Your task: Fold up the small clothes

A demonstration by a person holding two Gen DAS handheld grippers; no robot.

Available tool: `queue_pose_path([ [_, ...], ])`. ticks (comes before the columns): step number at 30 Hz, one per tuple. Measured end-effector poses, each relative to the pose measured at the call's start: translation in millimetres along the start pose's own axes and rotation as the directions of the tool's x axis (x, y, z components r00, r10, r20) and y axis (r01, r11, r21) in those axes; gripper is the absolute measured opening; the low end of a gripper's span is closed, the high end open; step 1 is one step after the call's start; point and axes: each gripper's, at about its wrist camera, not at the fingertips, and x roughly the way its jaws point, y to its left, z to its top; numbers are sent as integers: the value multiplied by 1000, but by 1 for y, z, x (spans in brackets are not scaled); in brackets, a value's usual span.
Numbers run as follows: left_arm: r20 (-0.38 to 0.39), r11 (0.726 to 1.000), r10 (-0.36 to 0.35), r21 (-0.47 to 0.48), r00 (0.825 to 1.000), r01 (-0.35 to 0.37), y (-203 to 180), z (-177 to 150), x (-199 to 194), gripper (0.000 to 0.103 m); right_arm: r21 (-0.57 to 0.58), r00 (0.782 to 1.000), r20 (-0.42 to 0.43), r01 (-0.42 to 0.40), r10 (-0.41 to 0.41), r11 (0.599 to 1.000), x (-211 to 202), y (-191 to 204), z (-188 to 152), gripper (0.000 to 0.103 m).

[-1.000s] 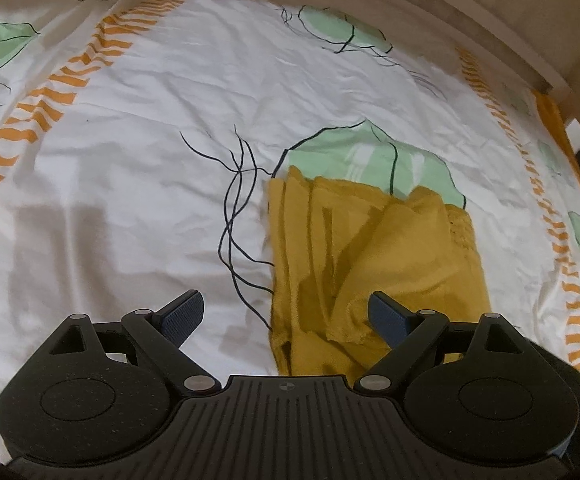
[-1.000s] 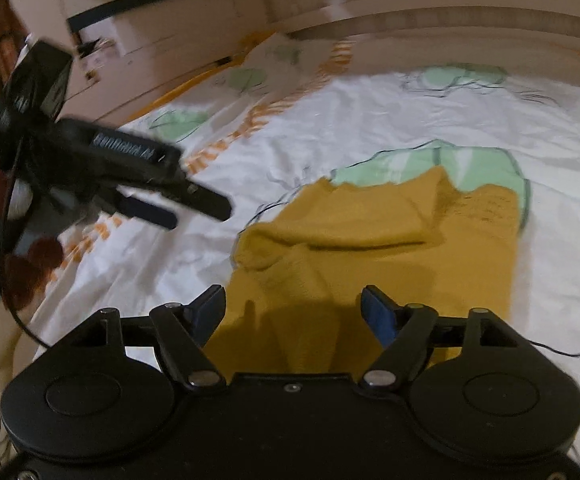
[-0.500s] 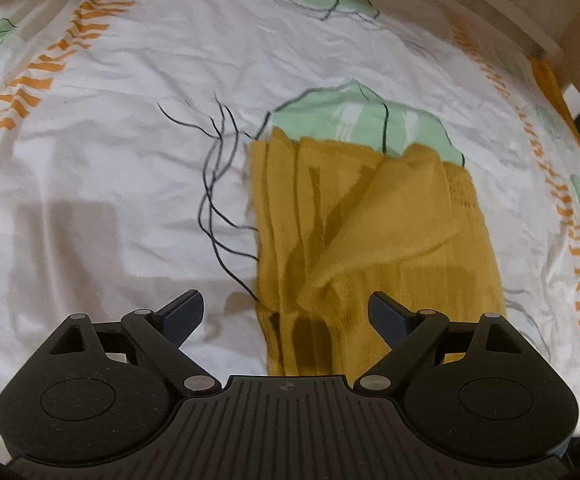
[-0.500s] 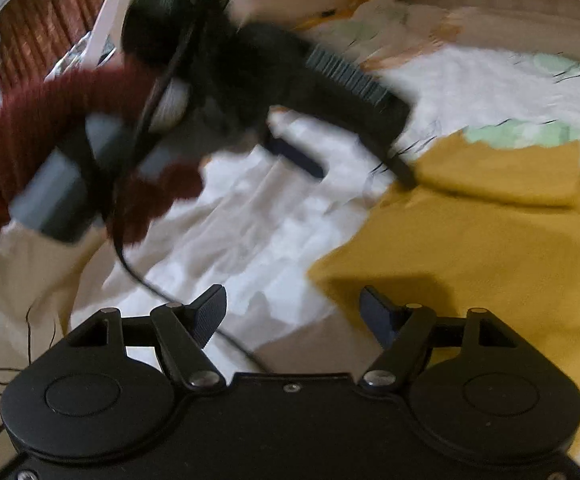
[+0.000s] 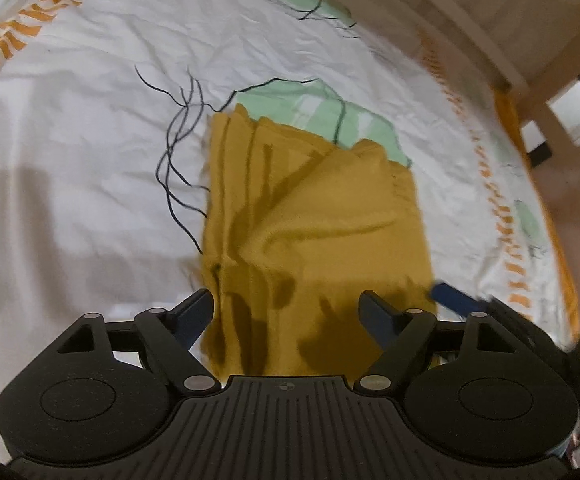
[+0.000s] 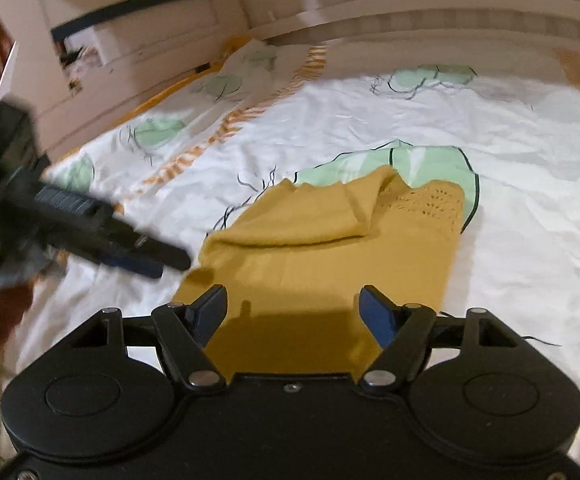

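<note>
A mustard-yellow knit garment [image 5: 317, 224] lies partly folded on the bed, with one flap turned over its middle; it also shows in the right wrist view [image 6: 329, 248]. My left gripper [image 5: 286, 312] is open and empty just above the garment's near edge. My right gripper [image 6: 293, 308] is open and empty over the garment's near end. The right gripper's blue fingertip [image 5: 451, 294] shows at the garment's right edge in the left wrist view. The left gripper [image 6: 142, 256] shows blurred at the garment's left side in the right wrist view.
The bed sheet [image 5: 90, 140] is white with green leaf prints and orange stripes. A wooden bed frame [image 5: 469, 28] runs along the far side. A pale cabinet [image 6: 130, 32] stands beyond the bed's left corner. A thin black cable [image 6: 541, 342] lies at the right.
My left gripper has moved closer over the garment's near edge. My right gripper has swung back to face the garment. Both stay open.
</note>
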Motion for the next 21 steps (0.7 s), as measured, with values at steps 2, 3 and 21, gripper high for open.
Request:
queue_pose_path([
  [2, 8, 1000, 0, 19, 1000, -1, -3, -7, -3, 78, 48, 1000, 2, -12, 12, 999, 9, -8, 6, 73],
  [3, 10, 999, -1, 32, 1000, 1, -5, -11, -3, 77, 62, 1000, -2, -6, 6, 998, 14, -12, 8, 73],
  [21, -60, 999, 7, 48, 998, -4, -2, -23, 29, 70, 298, 987, -124, -61, 102, 953, 105, -47, 61, 71],
])
